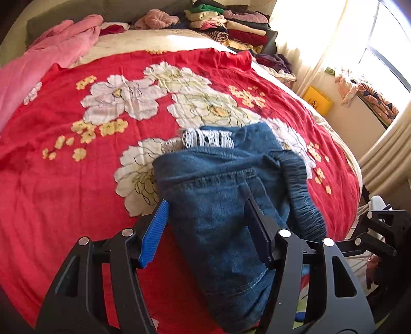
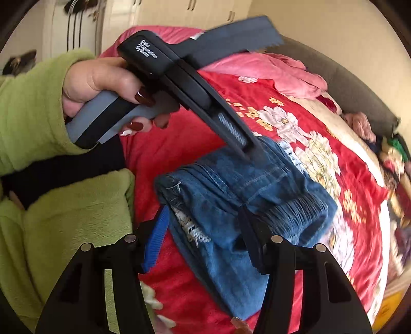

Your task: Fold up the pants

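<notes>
Pants [image 1: 218, 195]: blue denim, folded into a thick bundle, lying on the bed at about 5 o'clock of its red spread in the left wrist view; white frayed trim at the 12 o'clock edge of the bundle, ribbed elastic waistband along its 3 o'clock side.
Bed [image 1: 77, 179]: covered by a red spread printed with large white flowers and small yellow ones.
Left gripper [image 1: 205, 239]: tilted down over the near end of the pants; jaws about half apart, denim lying between them; blue pad at 9 o'clock just beside the fabric edge, dark pad at 3 o'clock lying against the cloth; firm pinch or not, cannot tell.
Right gripper [image 2: 203, 244]: also over the pants, near the frayed hem; jaws about half apart with a fold of denim between; dark jaw at 3 o'clock against the waistband; true grip cannot be told.
Hand [image 2: 102, 84]: around the left gripper's grey handle, dark red nails, green fleece sleeve [image 2: 28, 108] at 9 o'clock in the right wrist view.
Pink garment [image 1: 51, 51]: loose at 10 o'clock on the bed.
Stacked clothes [image 1: 226, 23]: folded pile at 12 o'clock, well apart from the pants.
Window [image 1: 385, 51]: bright, at 2 o'clock, pale curtain beside it.
</notes>
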Available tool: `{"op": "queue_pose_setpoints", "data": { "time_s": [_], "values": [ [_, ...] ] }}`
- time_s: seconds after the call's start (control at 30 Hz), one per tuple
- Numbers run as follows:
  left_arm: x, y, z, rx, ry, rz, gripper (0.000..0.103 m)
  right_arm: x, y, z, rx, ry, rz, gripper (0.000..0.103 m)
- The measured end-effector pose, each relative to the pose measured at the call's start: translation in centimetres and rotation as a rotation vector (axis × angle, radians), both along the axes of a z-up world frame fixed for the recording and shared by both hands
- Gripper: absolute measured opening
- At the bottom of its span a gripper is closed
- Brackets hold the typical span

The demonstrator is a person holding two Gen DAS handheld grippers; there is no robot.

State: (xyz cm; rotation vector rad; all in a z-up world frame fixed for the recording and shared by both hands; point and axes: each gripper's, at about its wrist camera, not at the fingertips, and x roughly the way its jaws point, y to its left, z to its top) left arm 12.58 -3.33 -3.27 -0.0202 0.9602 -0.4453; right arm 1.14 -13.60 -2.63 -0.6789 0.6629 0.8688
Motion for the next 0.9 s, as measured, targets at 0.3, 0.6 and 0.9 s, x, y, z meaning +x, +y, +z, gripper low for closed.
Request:
{"op": "queue_pose_setpoints", "data": {
  "time_s": [0.3, 0.6, 0.9],
  "values": [
    [0.2, 0.0, -1.4, 0.021, 0.017, -0.008, 0.053, 0.5, 1.0, -0.8, -0.001, 0.140, 0.068, 0.005],
    [-0.1, -0.2, -1.8, 0.009, 0.020, -0.003, 0.059, 0.2, -0.8, -4.0, -0.040, 0.198, 0.015, 0.006],
    [-1.6, 0.3, -0.6, 0.020, -0.035, 0.023, 0.060, 0.2, -2.8, 1.0, 0.135, 0.241, -0.022, 0.023]
  ]
}}
